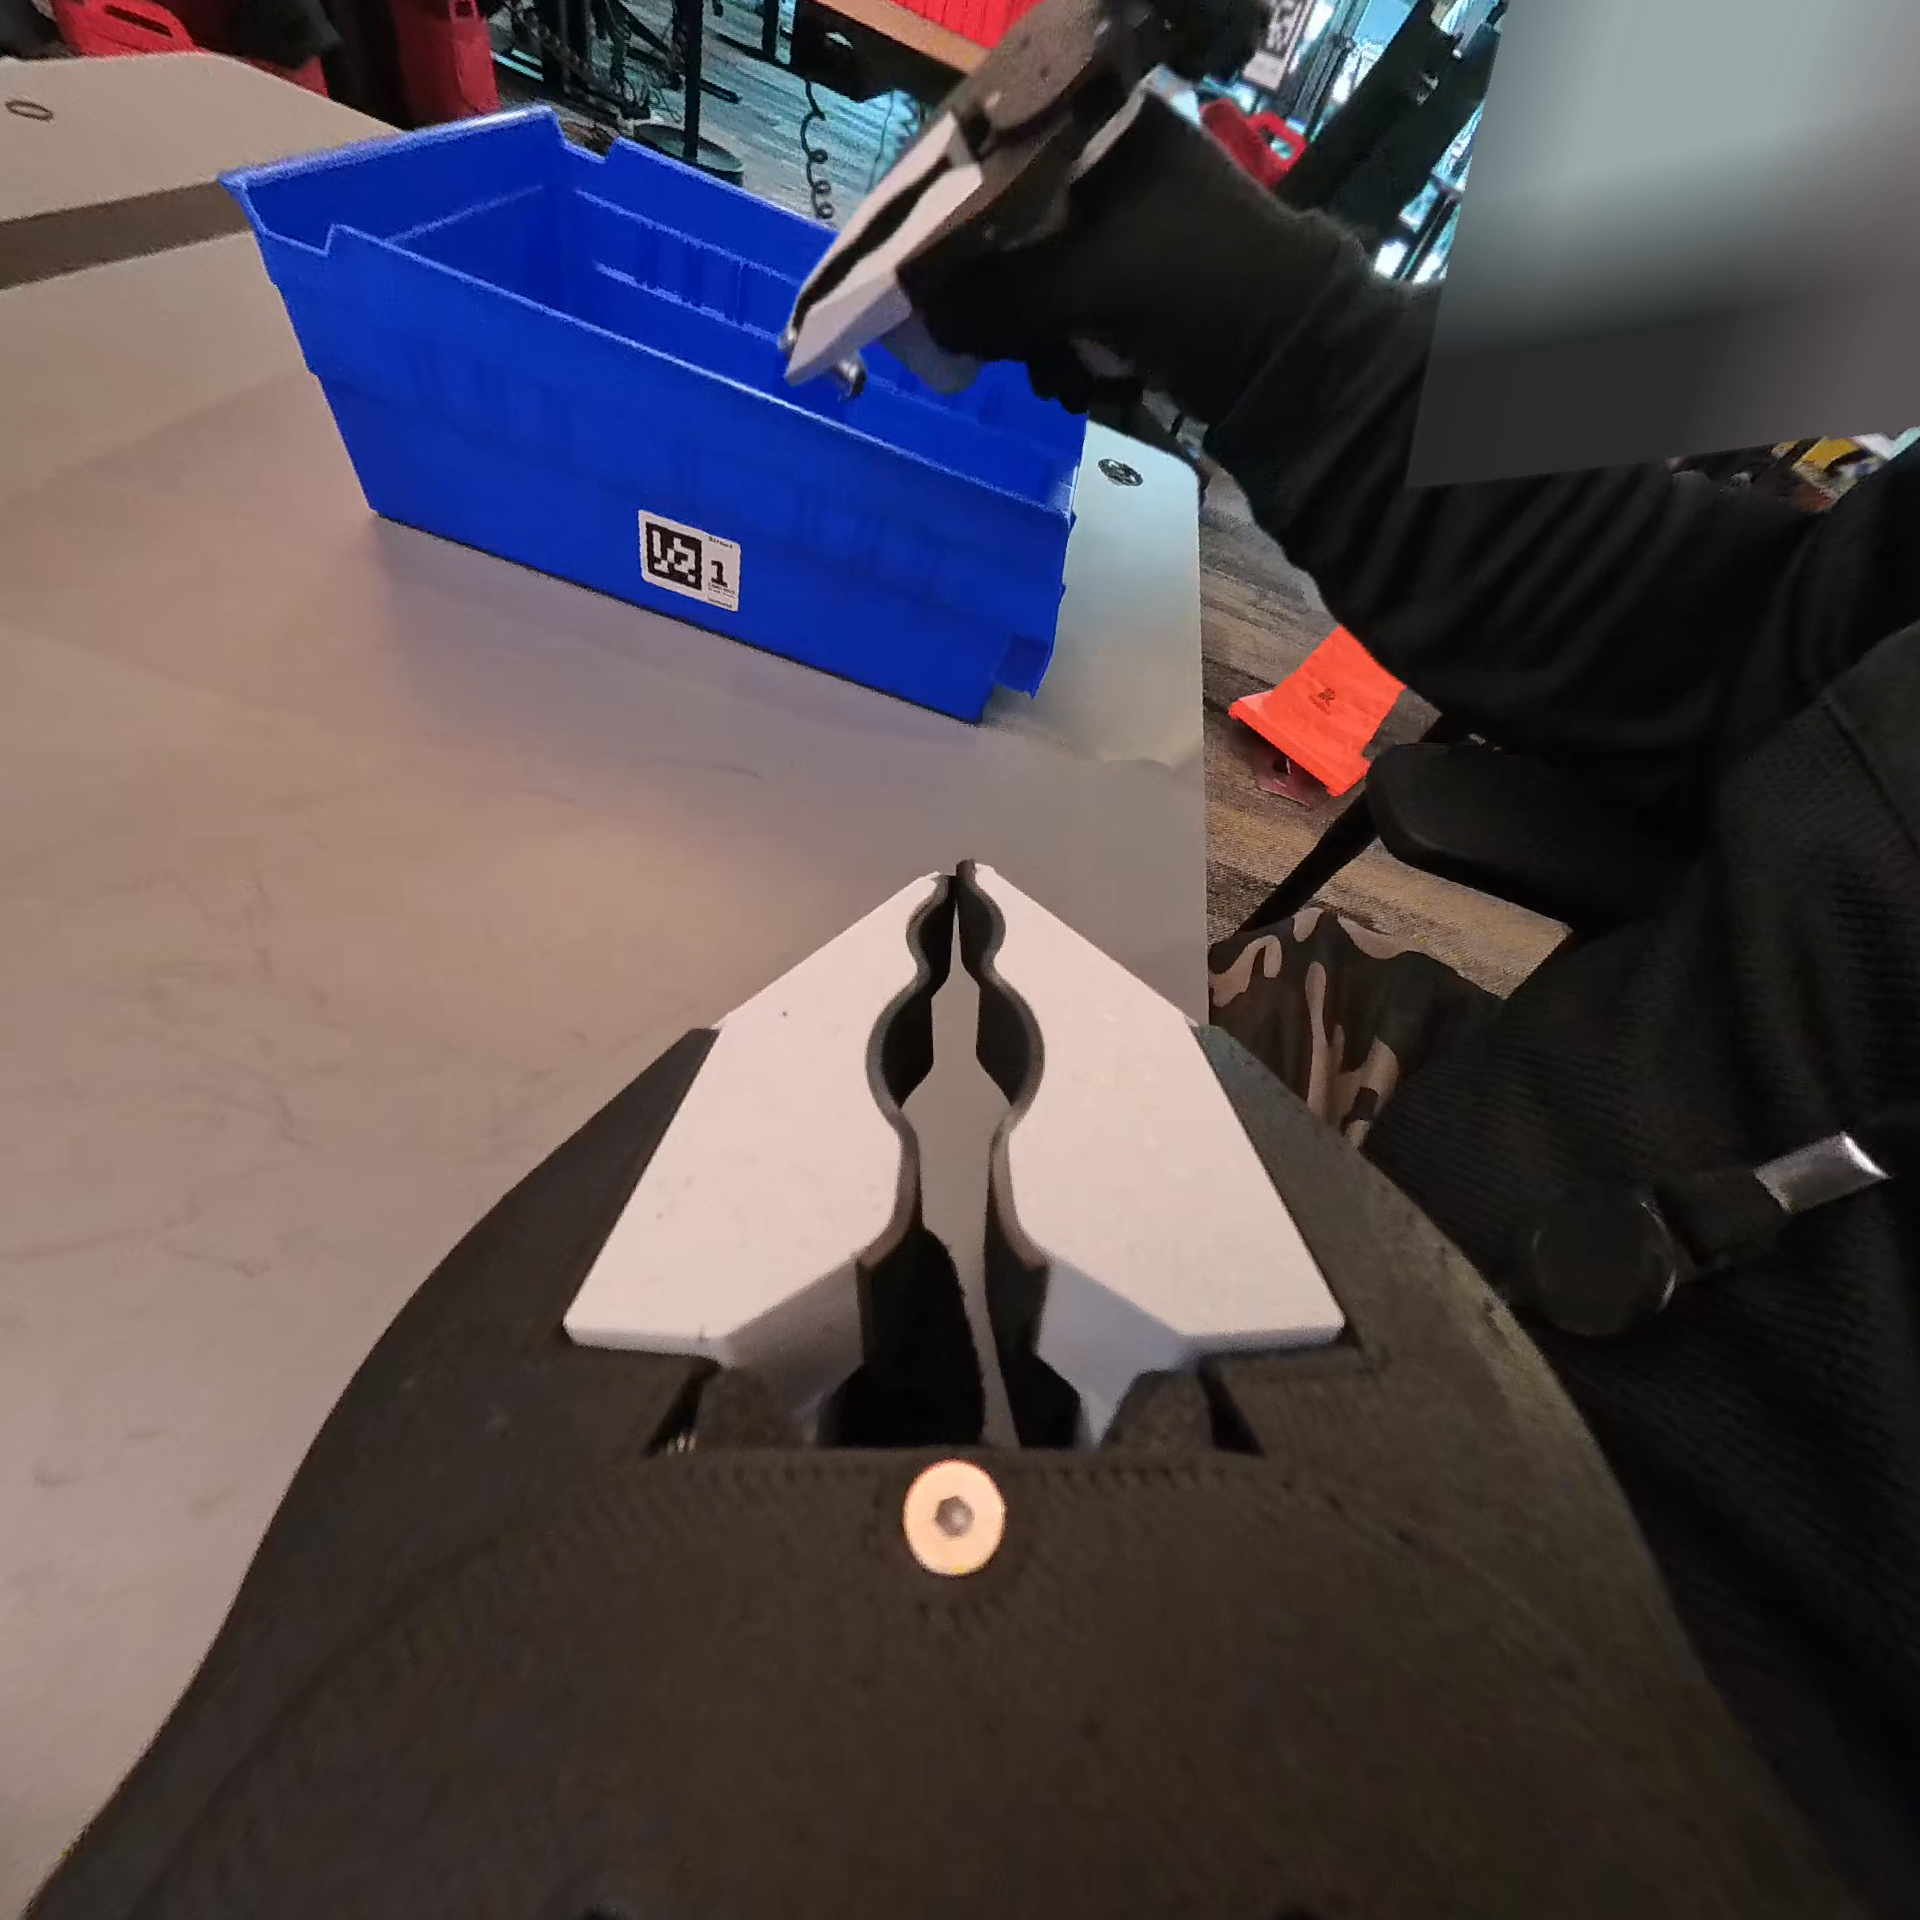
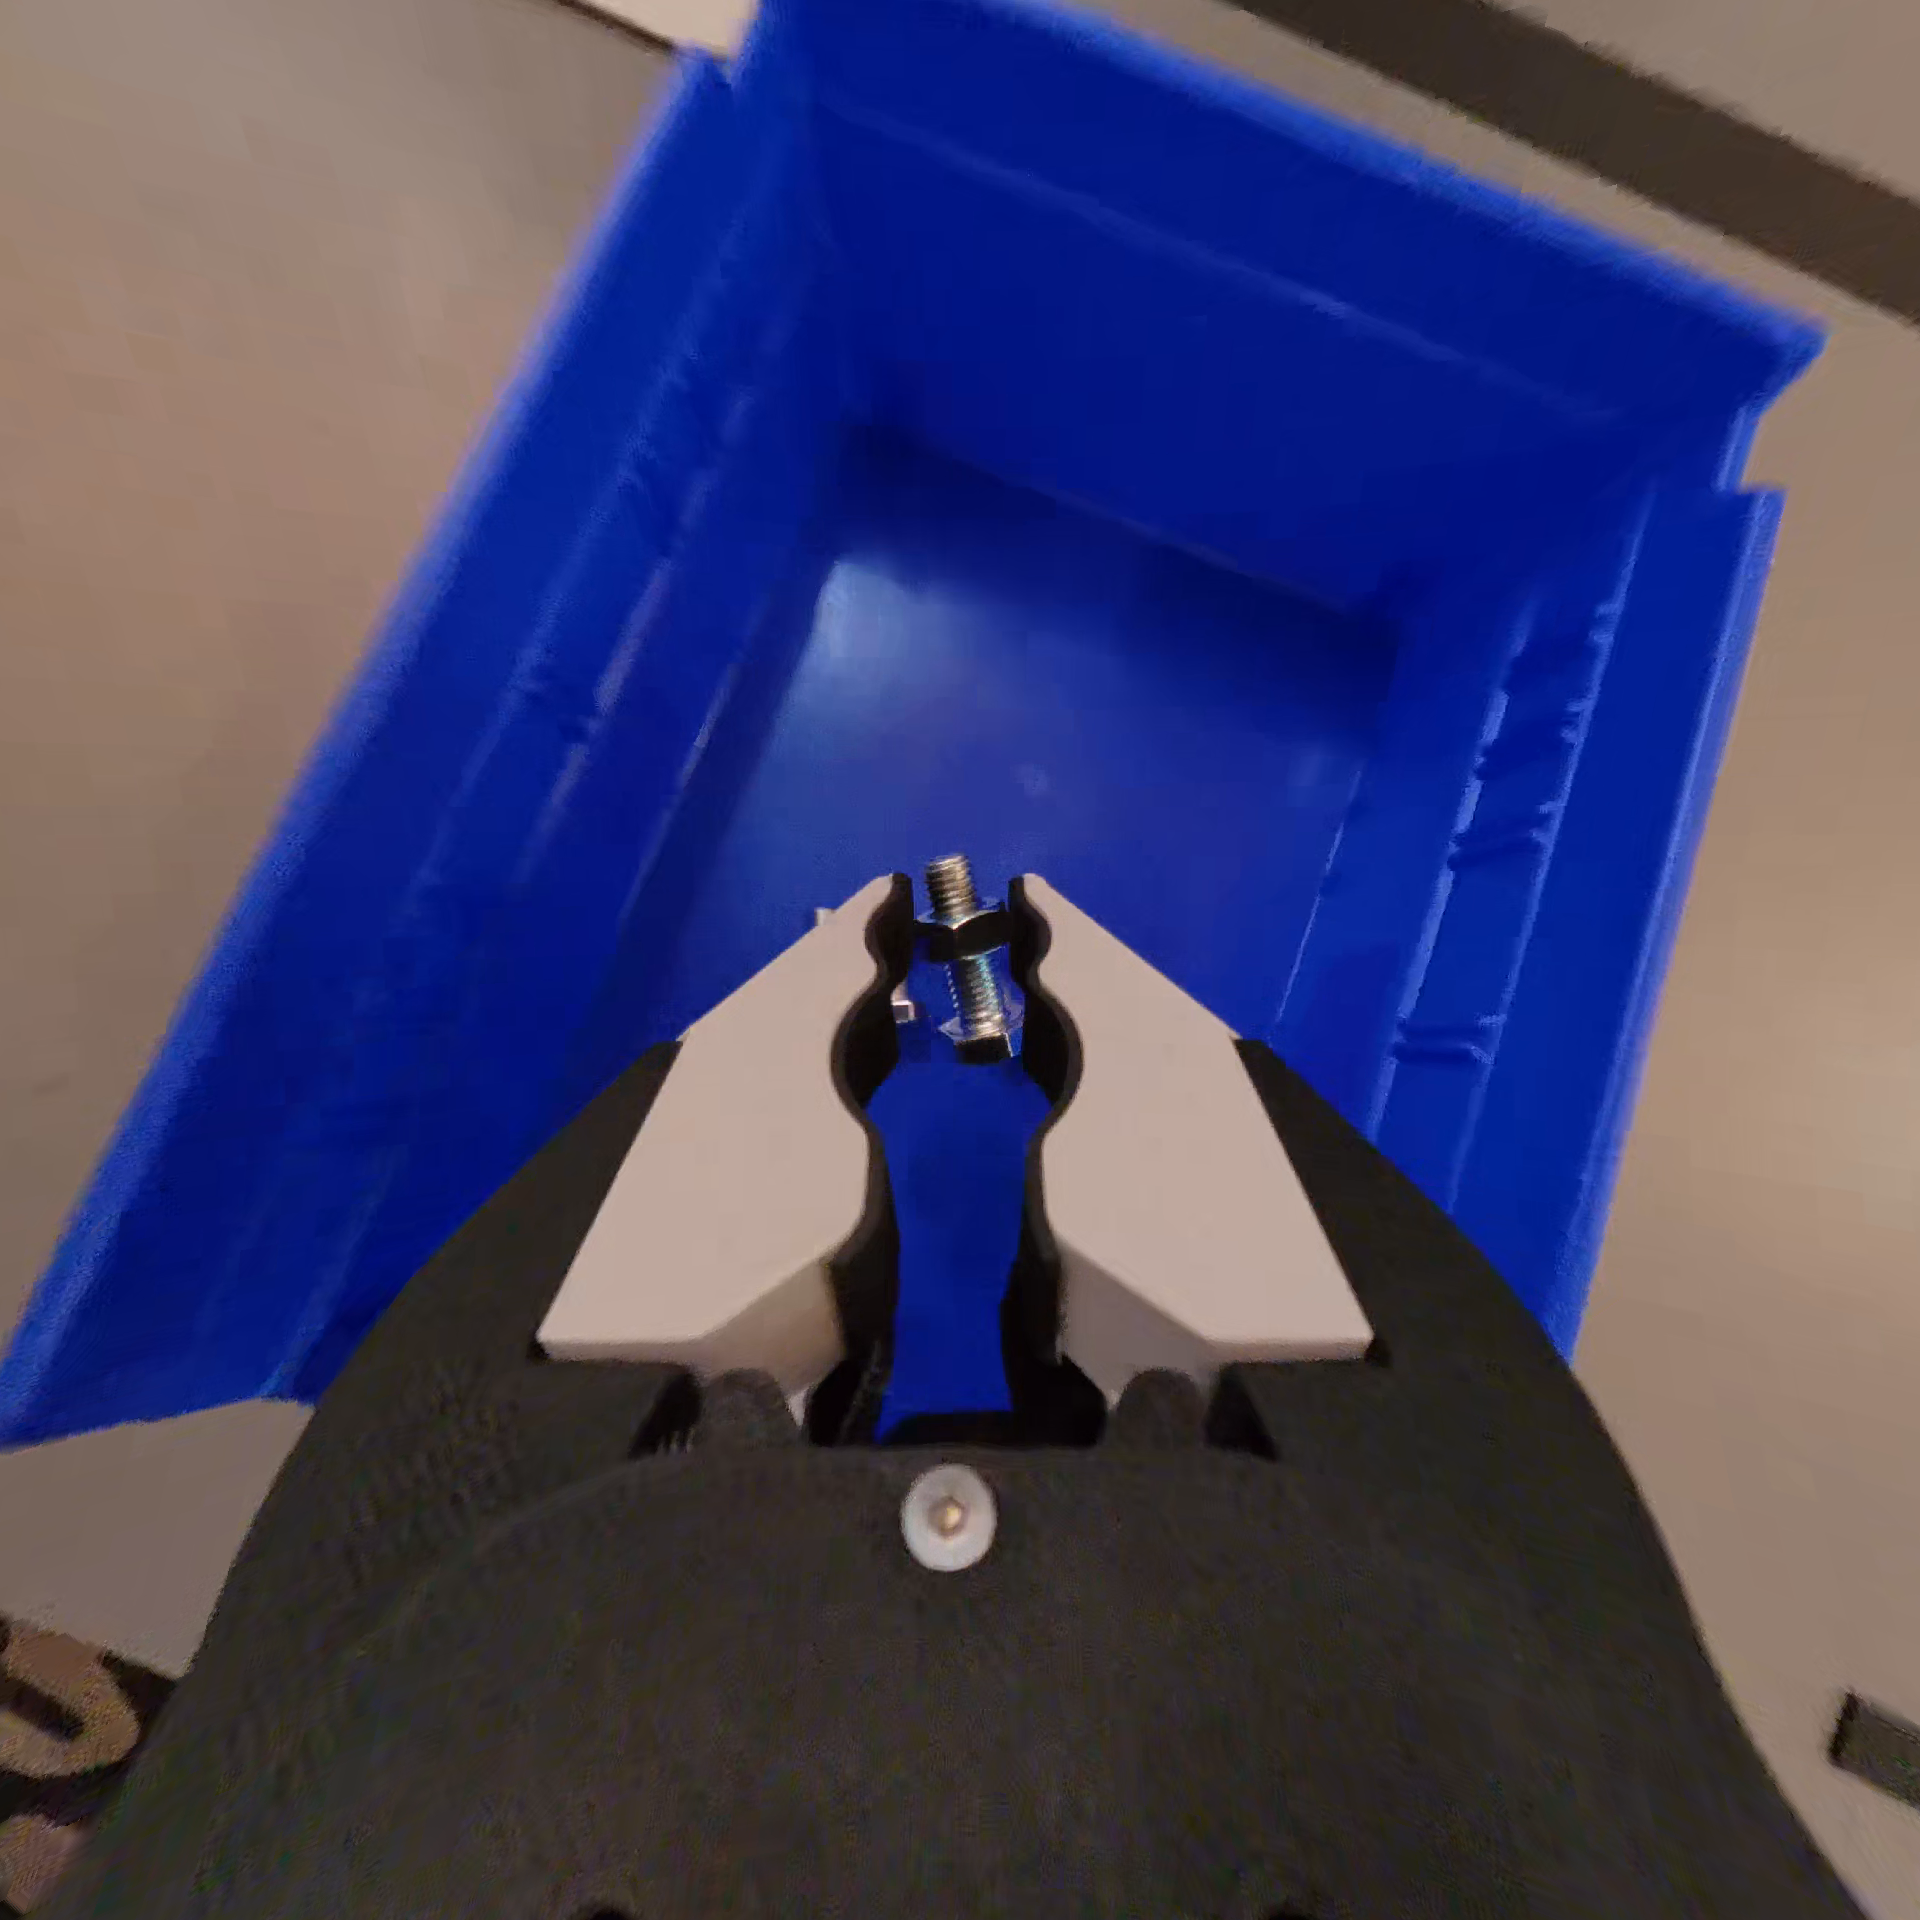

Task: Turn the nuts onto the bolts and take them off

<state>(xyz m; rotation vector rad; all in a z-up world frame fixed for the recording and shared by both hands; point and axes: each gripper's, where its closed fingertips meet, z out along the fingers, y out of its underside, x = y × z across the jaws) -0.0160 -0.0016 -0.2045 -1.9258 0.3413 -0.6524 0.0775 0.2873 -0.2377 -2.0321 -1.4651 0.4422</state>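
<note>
My right gripper [image 2: 958,883] is shut on a silver bolt [image 2: 968,982] with a hex nut [image 2: 954,933] threaded on it, gripping at the nut. It holds the bolt above the inside of a blue plastic bin [image 2: 1039,727], whose visible floor is bare. In the left wrist view the right gripper [image 1: 821,353] hangs over the bin's near rim with the bolt's end [image 1: 850,376] sticking out of its tips. My left gripper [image 1: 956,878] is shut and empty, low over the grey table [image 1: 416,935] in front of the bin [image 1: 582,416].
The bin carries a black-and-white marker sticker [image 1: 688,559] on its near side. The table's right edge [image 1: 1203,727] runs just right of the bin. A person in black sleeves [image 1: 1455,520] sits at the right, with an orange object [image 1: 1320,717] on the floor. My hands' fingertips stand some 30 cm from each other.
</note>
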